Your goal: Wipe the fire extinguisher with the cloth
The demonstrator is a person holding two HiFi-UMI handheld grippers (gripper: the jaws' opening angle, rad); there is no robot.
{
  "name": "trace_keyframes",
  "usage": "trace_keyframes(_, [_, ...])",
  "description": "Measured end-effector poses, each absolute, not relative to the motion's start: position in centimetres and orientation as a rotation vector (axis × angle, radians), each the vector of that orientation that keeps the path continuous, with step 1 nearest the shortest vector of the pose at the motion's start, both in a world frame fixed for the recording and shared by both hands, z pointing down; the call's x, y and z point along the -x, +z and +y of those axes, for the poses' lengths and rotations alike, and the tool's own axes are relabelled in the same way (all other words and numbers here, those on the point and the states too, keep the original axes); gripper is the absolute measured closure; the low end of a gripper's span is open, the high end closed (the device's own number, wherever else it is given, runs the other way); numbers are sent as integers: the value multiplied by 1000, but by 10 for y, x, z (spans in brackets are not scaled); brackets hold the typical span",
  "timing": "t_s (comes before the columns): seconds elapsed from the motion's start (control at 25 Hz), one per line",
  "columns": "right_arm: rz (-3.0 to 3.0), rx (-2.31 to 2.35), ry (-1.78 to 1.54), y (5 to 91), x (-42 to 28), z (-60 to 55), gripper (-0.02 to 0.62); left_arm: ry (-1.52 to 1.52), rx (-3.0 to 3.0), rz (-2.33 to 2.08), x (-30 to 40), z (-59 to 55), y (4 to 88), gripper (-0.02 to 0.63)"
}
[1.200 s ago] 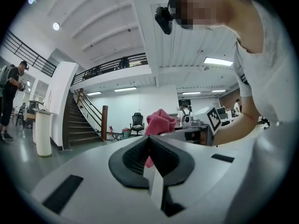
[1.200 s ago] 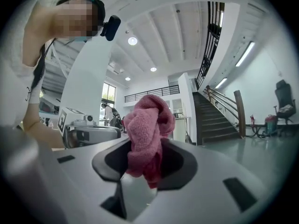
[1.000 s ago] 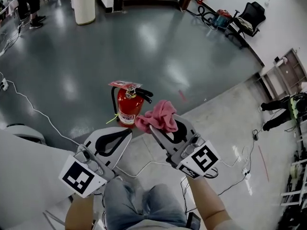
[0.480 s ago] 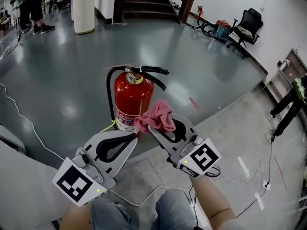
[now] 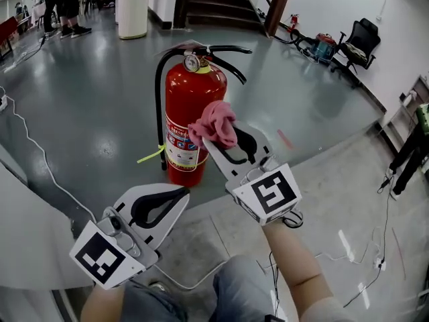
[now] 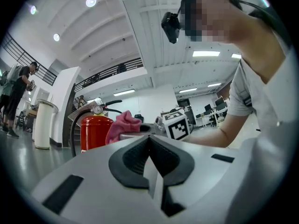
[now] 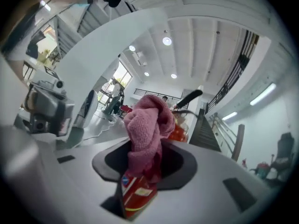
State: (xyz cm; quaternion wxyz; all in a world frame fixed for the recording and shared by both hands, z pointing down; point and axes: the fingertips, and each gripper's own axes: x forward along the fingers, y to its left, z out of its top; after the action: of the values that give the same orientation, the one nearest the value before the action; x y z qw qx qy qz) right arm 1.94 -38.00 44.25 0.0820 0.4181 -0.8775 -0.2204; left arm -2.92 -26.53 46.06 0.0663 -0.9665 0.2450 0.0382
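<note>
Premises: an open hall with a glossy grey floor (image 5: 87, 113). A white column (image 5: 134, 9) stands at 11 o'clock in the head view and a staircase (image 5: 214, 5) rises at 12 o'clock.

Item 1. The left gripper (image 5: 182, 194) sits low at 7 o'clock. Its jaws are pressed together with nothing between them, as the left gripper view confirms (image 6: 150, 139). It is well apart from the cylinder and appears parked, so the working side has room.

Item 2. The fire extinguisher (image 5: 184, 106) stands upright on the floor just past centre, toward 12 o'clock. Its black hose (image 5: 159, 92) runs down the left flank and its handle is on top. Nothing steadies it; my judgement is that its own weight is trusted for light wiping.

Item 3. The pink cloth (image 5: 214, 121) is bunched against the cylinder's right flank at label height.

Item 4. The right gripper (image 5: 209, 139) reaches in from 5 o'clock, jaws pinching the cloth (image 7: 147, 125). The wad projects beyond the tips, evidently so that fabric rather than plastic meets the paint. Contact appears made, and the wiping stroke is judged barely started.

Item 5. A black chair (image 5: 362, 39) stands at 2 o'clock, clear of the work.
</note>
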Motion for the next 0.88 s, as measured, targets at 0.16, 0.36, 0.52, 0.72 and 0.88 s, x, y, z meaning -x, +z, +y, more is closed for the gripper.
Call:
trace_keyframes(0.16, [-2365, -1328, -969, 408, -11, -405, 446, 125, 2892, 781, 39, -262, 458, 597])
trace_keyframes(0.36, [-2094, -1295, -1201, 463, 2, -405, 451, 111, 2879, 800, 45, -260, 463, 597])
trace_keyframes(0.52, [-1999, -1199, -1204, 538, 4, -405, 453, 104, 2895, 826, 52, -259, 474, 597])
trace_keyframes(0.72, [-1912, -995, -1114, 631, 5, -405, 453, 75, 2922, 859, 57, -257, 490, 597])
trace_keyframes(0.88, [-1880, -964, -1108, 624, 7, -406, 454, 50, 2922, 862, 55, -254, 495, 598])
